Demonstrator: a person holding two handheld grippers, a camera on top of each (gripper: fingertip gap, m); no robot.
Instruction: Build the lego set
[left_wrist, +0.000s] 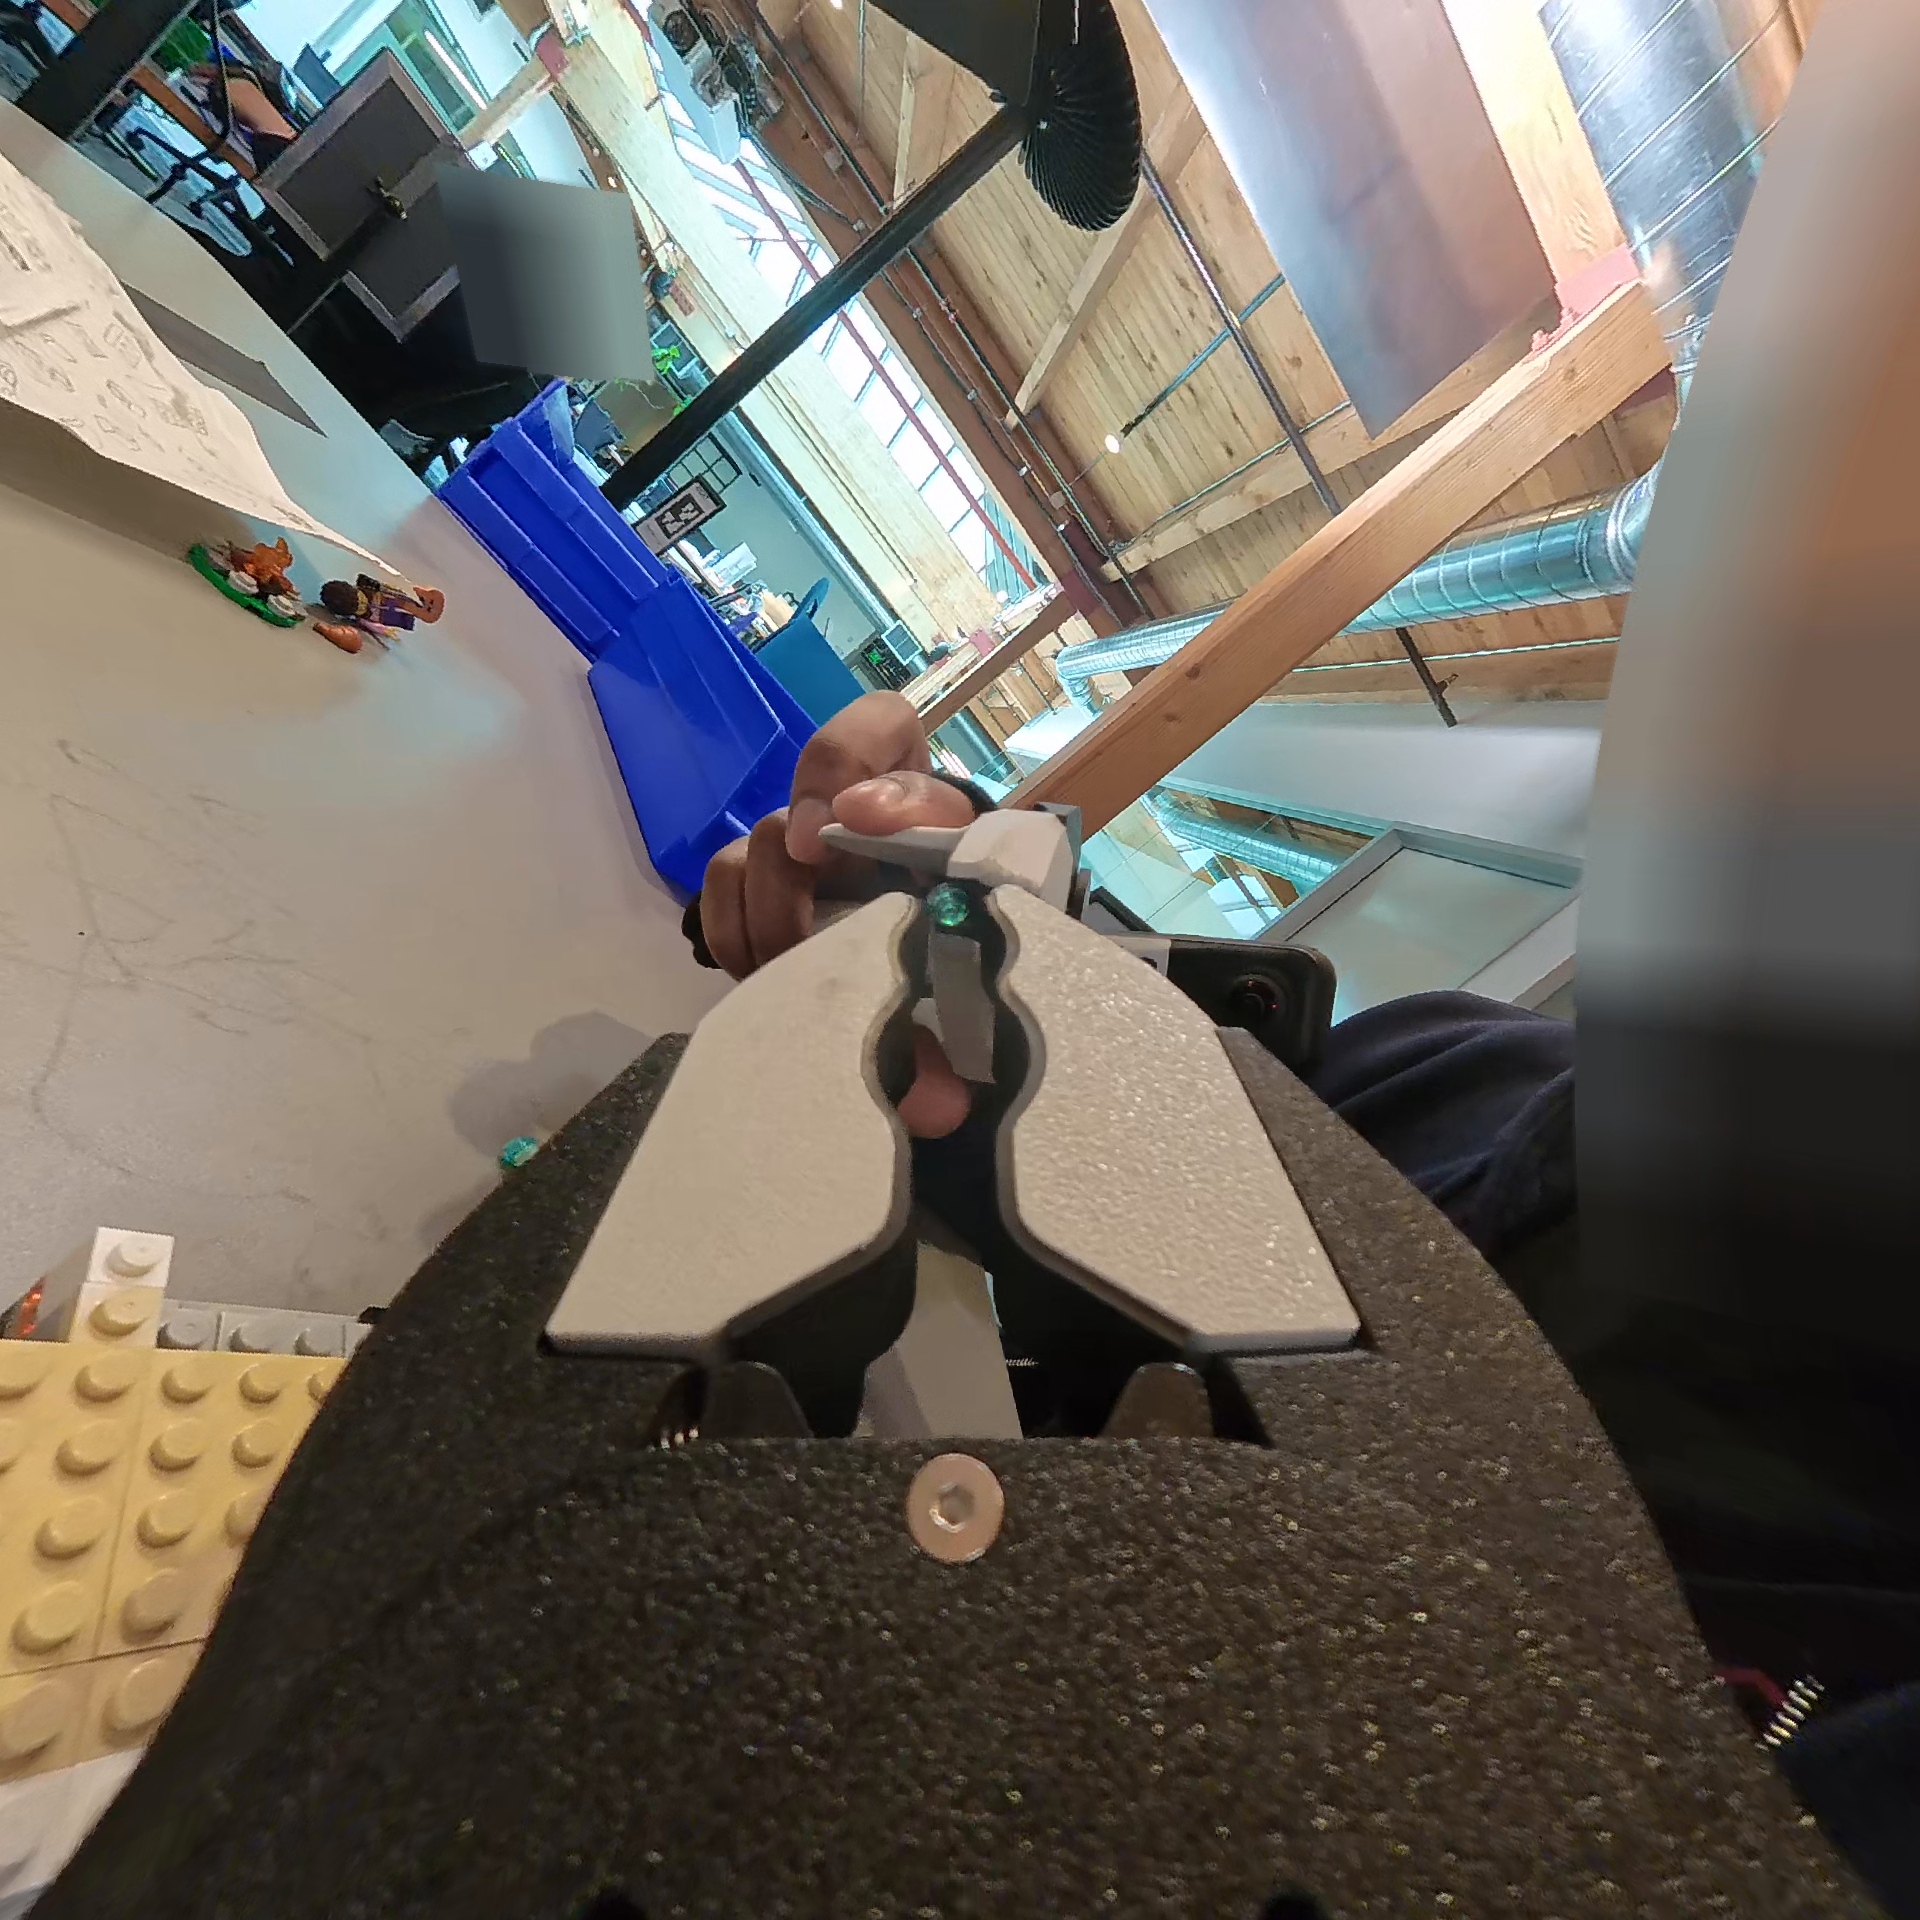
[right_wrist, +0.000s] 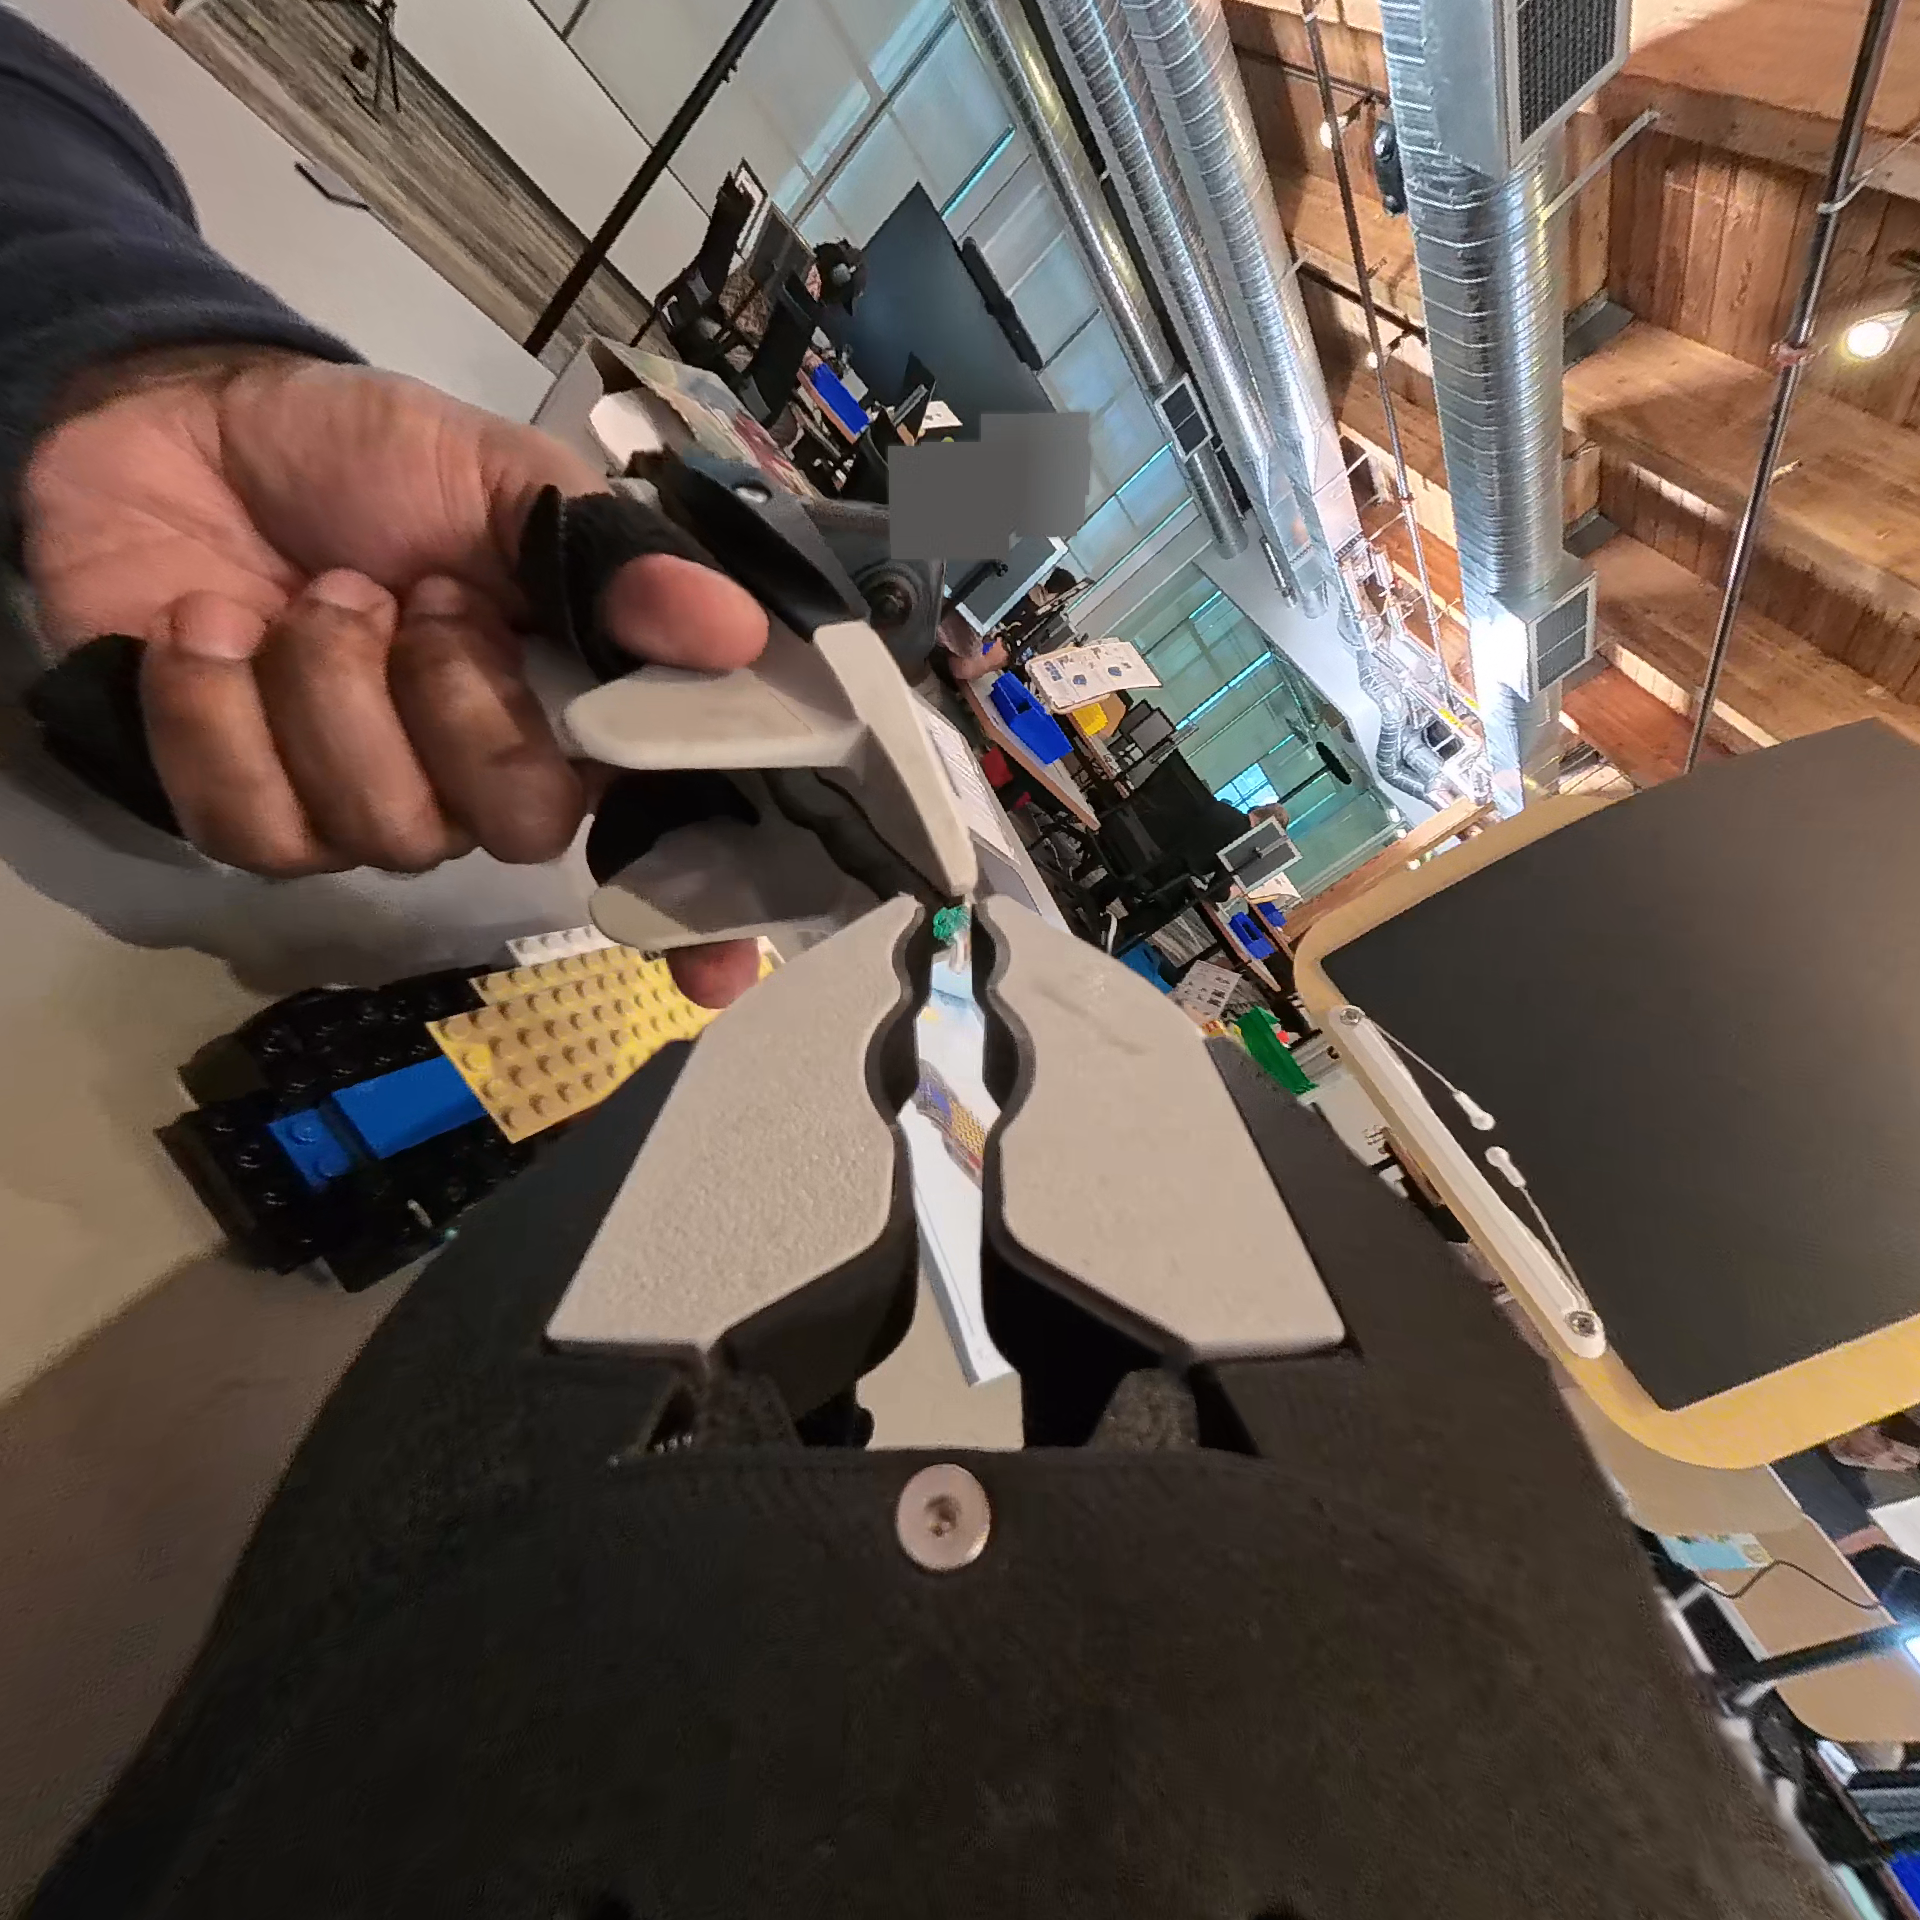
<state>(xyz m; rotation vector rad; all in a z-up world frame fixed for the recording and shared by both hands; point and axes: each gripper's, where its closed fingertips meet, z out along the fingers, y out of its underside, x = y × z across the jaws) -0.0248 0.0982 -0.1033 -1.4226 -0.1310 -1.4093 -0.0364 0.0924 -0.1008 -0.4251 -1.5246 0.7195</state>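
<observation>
Both grippers are raised off the table and meet tip to tip. In the left wrist view my left gripper (left_wrist: 951, 912) has its tips closed around a small translucent green round stud (left_wrist: 948, 906). The right gripper's grey fingers (left_wrist: 904, 844) cross just above and through the gap, with a hand behind them. In the right wrist view my right gripper (right_wrist: 951, 925) pinches the same green stud (right_wrist: 948, 923). The left gripper's fingers (right_wrist: 904, 769) come in from the upper left and end right at the stud.
A tan studded baseplate (left_wrist: 104, 1475) with white bricks (left_wrist: 130, 1262) lies at lower left, and a loose teal stud (left_wrist: 517, 1150) is on the table. Small figures (left_wrist: 312, 597), a printed sheet (left_wrist: 104, 364) and a blue bin (left_wrist: 623, 644) are farther off. A black-blue-tan brick build (right_wrist: 416, 1101) and a black chair seat (right_wrist: 1662, 1039) flank the right gripper. My two grippers' fingertips are within a few centimetres of each other.
</observation>
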